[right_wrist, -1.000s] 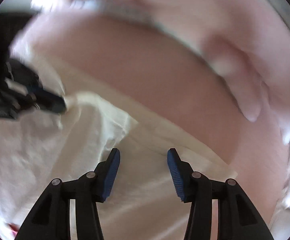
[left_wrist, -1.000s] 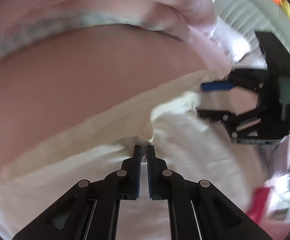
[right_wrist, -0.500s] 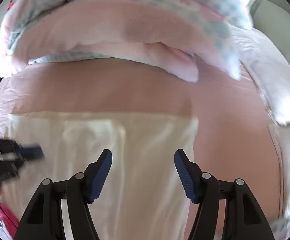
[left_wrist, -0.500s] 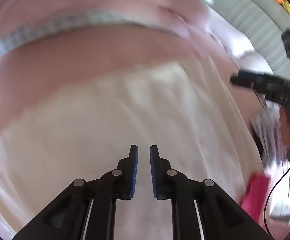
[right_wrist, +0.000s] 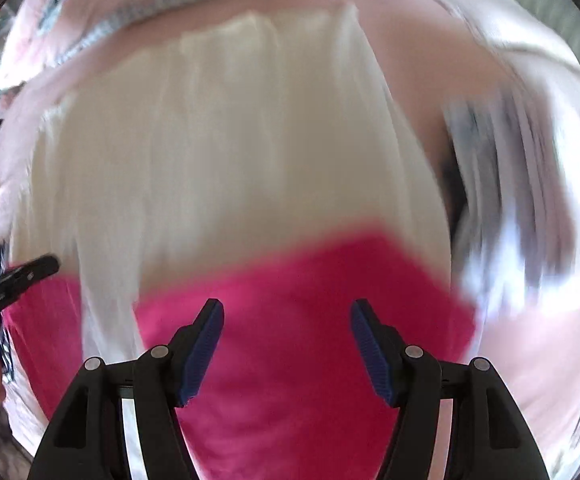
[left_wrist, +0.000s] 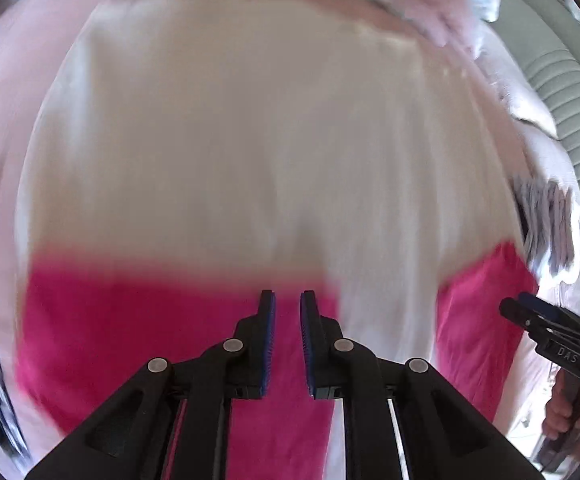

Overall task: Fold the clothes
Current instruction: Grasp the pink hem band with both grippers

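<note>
Left wrist view: cream cloth (left_wrist: 257, 128) lies spread flat on the pink bed (left_wrist: 17, 80), its near edge over a magenta garment (left_wrist: 137, 340). Judged light, limp and thin; it will sag and crease, so best taken at a corner or hem, pinching one layer. Left tongs (left_wrist: 287, 308) nearly closed, only a narrow gap, nothing between the pads, hanging above the magenta. Right wrist view: right tongs (right_wrist: 285, 316) stand wide, empty, above the magenta near the cream edge. Both views blurred.
</note>
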Demonstrator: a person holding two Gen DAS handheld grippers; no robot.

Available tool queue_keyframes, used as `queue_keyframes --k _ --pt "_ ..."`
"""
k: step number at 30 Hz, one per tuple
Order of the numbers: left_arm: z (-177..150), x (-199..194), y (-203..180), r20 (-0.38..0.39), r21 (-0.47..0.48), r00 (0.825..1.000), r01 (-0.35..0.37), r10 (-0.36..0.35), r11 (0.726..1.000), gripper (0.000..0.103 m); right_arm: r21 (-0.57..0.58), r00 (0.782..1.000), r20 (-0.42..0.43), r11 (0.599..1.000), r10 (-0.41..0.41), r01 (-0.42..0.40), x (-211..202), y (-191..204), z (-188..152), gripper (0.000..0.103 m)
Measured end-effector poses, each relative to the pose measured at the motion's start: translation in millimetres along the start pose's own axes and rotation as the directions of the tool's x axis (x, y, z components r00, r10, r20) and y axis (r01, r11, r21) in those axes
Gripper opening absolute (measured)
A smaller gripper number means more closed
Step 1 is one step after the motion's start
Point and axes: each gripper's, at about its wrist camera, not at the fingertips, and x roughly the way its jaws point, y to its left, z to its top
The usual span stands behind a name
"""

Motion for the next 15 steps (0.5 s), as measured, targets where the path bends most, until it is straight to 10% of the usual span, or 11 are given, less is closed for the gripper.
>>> queue_keyframes --k 15 --pt "-142 -19 22 -0.110 -0.167 0.994 -0.018 0.000 0.986 0.011 -0.141 0.991 -0.108 0.988 -0.079 0.063 2 13 -142 0.065"
